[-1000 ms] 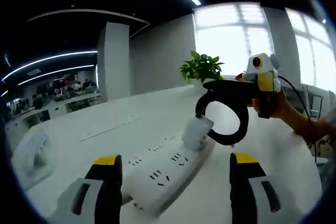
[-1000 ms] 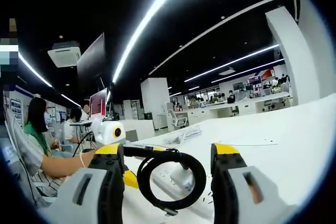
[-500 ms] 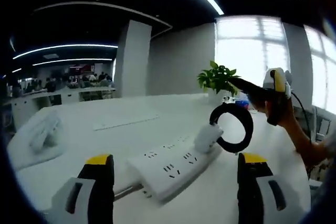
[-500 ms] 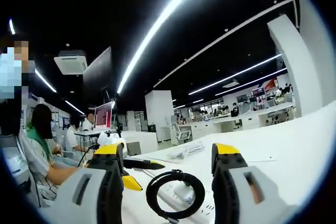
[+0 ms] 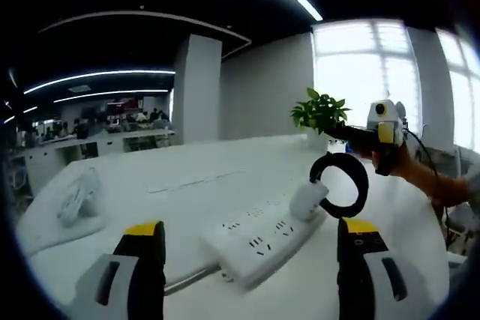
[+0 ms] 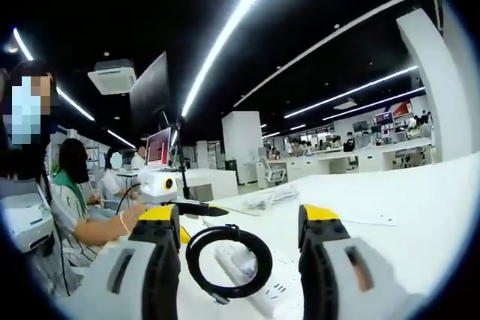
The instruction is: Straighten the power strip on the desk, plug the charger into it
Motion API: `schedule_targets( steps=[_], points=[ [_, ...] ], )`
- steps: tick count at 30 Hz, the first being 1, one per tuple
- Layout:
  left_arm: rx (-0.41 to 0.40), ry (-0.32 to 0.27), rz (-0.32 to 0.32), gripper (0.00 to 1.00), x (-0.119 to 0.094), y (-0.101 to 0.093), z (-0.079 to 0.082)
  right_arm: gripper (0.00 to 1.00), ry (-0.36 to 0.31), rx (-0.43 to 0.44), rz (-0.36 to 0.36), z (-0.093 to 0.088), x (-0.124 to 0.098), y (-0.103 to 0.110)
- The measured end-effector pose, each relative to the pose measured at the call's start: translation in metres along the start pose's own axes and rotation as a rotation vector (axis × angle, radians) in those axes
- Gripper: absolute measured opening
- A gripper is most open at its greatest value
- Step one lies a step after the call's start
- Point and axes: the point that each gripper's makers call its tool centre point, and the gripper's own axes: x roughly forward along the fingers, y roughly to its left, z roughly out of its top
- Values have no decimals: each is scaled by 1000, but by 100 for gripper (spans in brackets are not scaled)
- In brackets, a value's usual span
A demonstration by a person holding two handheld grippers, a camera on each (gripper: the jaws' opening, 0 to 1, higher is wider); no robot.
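A white power strip (image 5: 259, 241) lies on the white desk (image 5: 187, 177), between my left gripper's (image 5: 252, 228) open jaws and a little beyond them. A white charger (image 5: 307, 200) stands on the strip's far end, and its black cable coil (image 5: 354, 185) stands up behind it. My right gripper (image 5: 352, 134), held by a hand, hovers just above the coil. In the right gripper view, my right gripper (image 6: 238, 215) is open with the cable coil (image 6: 201, 264), charger (image 6: 244, 261) and power strip (image 6: 274, 290) beyond its jaws. The left gripper (image 6: 169, 189) shows behind them.
A potted plant (image 5: 319, 110) stands at the desk's far side by the windows. A white bundle (image 5: 75, 200) lies at the desk's left. People sit at workstations (image 6: 71, 192) to the left in the right gripper view. Papers (image 6: 270, 198) lie further along the desk.
The right gripper has drawn up and away from the cable coil, which now stands with the charger on the strip. Both cameras have shifted slightly; the left one has pulled back.
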Motion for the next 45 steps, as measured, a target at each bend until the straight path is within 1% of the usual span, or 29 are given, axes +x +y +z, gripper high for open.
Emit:
schedule_targets(
  steps=[2,4,5,9,11,13,16,20,23,26,27,31,34,38,41,45],
  points=[
    [-11,2,-3,96,0,0,0,58,37,6,1,-10,0,-5],
    [-15,5,-10,96,1,0,-1,57,74,18,-3,-19,1,-12],
    [-16,7,-12,96,2,-1,-1,57,107,11,-5,-26,1,-15],
    [-21,30,-16,96,3,-1,-6,57,237,-84,14,-47,1,-15],
    [-35,58,-28,96,4,-3,-11,57,268,-108,22,-51,3,-14],
    [-48,67,-47,96,4,-6,-13,57,288,-131,22,-52,6,-14],
    [-61,77,-70,96,4,-10,-15,57,347,-198,28,-56,9,-18],
    [-56,84,-80,96,5,-13,-16,57,374,-226,31,-56,16,-17],
    [-53,88,-91,96,5,-16,-16,57,456,-294,65,-64,20,-16],
    [-45,99,-94,95,7,-19,-19,57,524,-372,90,-69,25,-16],
    [-44,103,-93,95,8,-19,-20,57,535,-400,93,-69,27,-16],
    [-43,129,-90,95,11,-20,-28,57,561,-445,119,-66,36,-12],
    [-44,138,-93,95,12,-22,-30,58,606,-494,158,-69,42,-5],
    [-39,149,-94,94,14,-24,-35,57,653,-498,194,-77,47,2],
    [-39,163,-94,94,15,-25,-39,57,676,-517,202,-78,47,2],
    [-34,169,-102,94,15,-29,-41,57,694,-530,209,-78,48,1]
  ],
)
